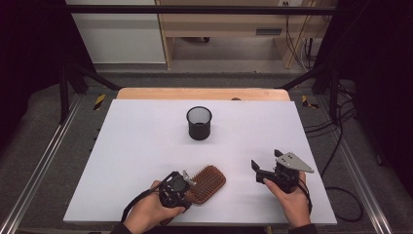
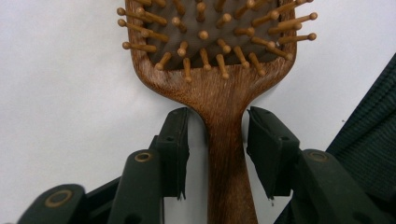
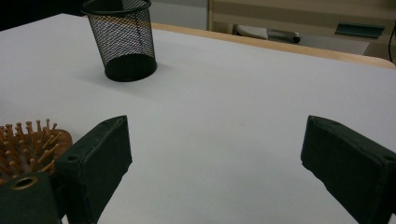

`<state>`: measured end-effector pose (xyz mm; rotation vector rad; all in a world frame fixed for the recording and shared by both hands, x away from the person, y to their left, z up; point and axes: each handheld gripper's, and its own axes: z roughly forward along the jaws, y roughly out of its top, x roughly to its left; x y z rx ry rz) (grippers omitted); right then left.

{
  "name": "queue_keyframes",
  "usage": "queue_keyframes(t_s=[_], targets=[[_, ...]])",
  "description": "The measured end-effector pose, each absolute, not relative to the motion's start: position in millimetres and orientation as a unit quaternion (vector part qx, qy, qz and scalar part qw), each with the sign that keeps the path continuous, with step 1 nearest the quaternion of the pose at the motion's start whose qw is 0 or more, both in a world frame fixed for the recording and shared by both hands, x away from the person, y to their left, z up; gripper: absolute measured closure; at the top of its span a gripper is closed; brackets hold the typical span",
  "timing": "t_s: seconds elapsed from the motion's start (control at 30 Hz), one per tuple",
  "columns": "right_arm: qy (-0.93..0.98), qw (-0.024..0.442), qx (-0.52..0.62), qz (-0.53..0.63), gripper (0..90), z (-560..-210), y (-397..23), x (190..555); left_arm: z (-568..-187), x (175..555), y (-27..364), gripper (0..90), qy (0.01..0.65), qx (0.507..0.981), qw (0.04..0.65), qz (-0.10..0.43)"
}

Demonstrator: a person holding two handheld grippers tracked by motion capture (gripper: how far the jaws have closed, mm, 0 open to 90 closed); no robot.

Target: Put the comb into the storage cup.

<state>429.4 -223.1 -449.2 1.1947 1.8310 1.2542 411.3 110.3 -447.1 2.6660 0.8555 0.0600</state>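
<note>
A wooden paddle hairbrush lies bristles up near the table's front edge, its handle pointing toward the person. My left gripper is down over that handle. In the left gripper view the two jaws of the left gripper straddle the handle just below the brush head. The right pad is almost touching and a narrow gap shows at the left pad. My right gripper rests at the front right, open wide, nothing between its jaws. The brush head shows at its left.
A black wire-mesh cup stands upright at the middle of the white table top, also ahead and left in the right gripper view. A wooden strip edges the far side. Dark fabric lies beside the left gripper.
</note>
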Motion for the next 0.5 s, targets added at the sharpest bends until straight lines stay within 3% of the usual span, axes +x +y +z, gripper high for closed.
queue_keyframes(t_s=[0.5], targets=[[0.693,0.305,0.451,0.473,8.7,-449.6,-222.4,429.6,-447.4,412.1,109.6,67.1,0.281,0.946,0.159,0.032]])
